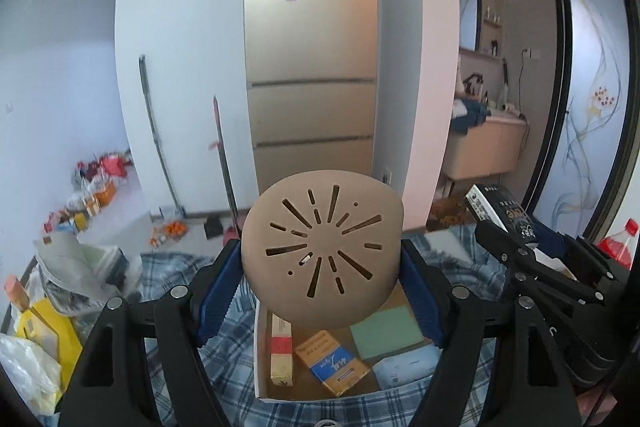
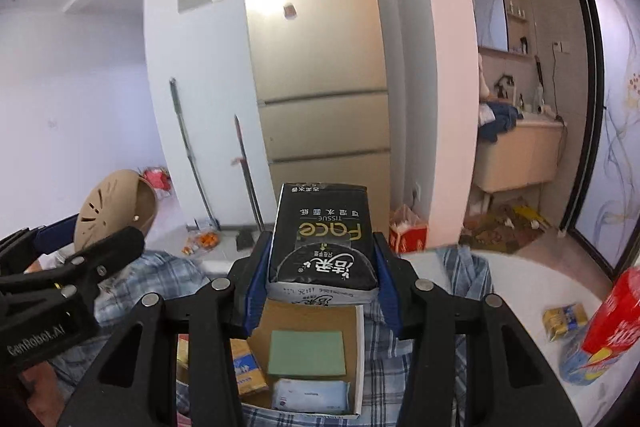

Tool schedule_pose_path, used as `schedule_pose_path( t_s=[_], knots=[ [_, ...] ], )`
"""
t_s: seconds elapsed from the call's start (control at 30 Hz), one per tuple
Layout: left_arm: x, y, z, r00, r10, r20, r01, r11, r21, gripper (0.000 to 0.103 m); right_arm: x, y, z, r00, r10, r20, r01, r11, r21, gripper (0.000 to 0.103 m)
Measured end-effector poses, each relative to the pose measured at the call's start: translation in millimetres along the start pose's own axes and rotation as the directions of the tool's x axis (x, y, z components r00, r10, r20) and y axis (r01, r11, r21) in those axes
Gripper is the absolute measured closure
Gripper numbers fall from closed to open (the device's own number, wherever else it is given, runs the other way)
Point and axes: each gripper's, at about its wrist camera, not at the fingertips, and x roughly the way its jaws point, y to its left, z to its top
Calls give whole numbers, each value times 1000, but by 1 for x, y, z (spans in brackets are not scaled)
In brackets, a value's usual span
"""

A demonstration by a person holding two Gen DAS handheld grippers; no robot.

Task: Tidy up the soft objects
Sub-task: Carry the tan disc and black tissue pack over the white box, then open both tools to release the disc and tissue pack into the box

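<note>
Carrying is the step judged in hand: a tan perforated cup pad [image 1: 322, 255] is pinched in the left gripper [image 1: 320, 291], a black tissue pack [image 2: 322, 239] in the right gripper [image 2: 320, 291], both above the cardboard box [image 2: 360, 347]. Lowering and release seem called for next. Checked cloth [image 1: 192, 267] lies under the box; a fridge [image 1: 312, 67] is seen beyond it.
</note>
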Motion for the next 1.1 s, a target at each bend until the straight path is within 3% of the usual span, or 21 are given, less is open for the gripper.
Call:
schedule_pose_path(
  t_s=[0.3, 0.67, 0.9, 1.1],
  knots=[
    [59, 5, -17, 989, -9, -150, 9, 1000, 0, 25, 48, -9, -29, 990, 7, -142, -7, 1000, -5, 57],
    [121, 5, -50, 936, -19, -351, 26, 1000, 16, 25, 93, 1, -67, 948, 41, -315, -56, 998, -40, 57],
    [138, 7, -63, 907, -25, -419, 29, 1000, 3, 23, 109, -2, -80, 922, 51, -383, -65, 998, -22, 57],
    [147, 6, -69, 892, -49, -449, 46, 999, -17, 22, 111, -1, -82, 918, 51, -392, -68, 997, -29, 56]
  ],
)
